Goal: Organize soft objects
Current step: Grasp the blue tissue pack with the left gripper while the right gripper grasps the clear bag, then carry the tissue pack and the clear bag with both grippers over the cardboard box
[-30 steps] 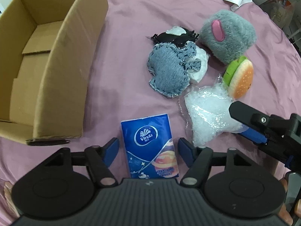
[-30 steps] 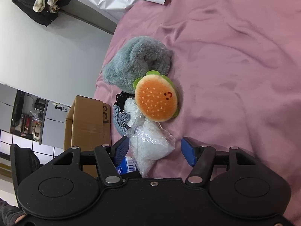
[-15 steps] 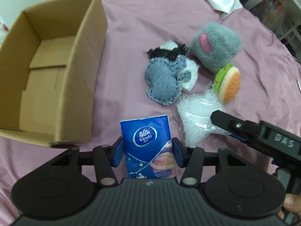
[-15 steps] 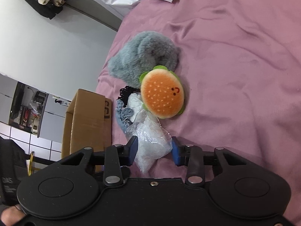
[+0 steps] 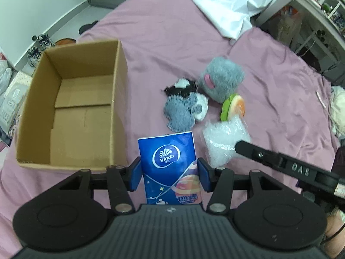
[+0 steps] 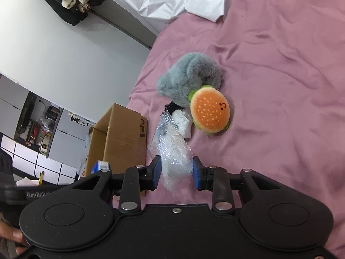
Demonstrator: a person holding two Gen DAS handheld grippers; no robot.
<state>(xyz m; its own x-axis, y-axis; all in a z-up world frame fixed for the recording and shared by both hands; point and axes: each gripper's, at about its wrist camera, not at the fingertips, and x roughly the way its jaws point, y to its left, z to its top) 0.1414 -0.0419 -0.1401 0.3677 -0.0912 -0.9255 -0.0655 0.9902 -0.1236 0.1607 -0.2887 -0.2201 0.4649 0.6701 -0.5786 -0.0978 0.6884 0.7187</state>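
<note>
My left gripper (image 5: 169,173) is shut on a blue Vinda tissue pack (image 5: 170,164) and holds it above the pink bedspread, just right of an open cardboard box (image 5: 73,105). My right gripper (image 6: 176,172) is shut on a clear crinkled plastic bag (image 6: 172,151), also seen in the left wrist view (image 5: 224,142). Beyond lie a burger plush (image 6: 209,110), a grey furry plush (image 6: 189,77), a denim heart pad (image 5: 181,112) and a black and white piece (image 5: 181,86).
The box (image 6: 120,138) shows nothing on its floor. A white sheet (image 5: 228,6) lies at the far edge of the bed. Shelves and clutter stand beyond the bed at right (image 5: 312,21). Shoes sit on the floor at left (image 5: 41,43).
Both grippers closed, the left on the tissue pack, the right on the plastic bag. Both have lifted their items off the bedspread, and the views have pulled back and up.
</note>
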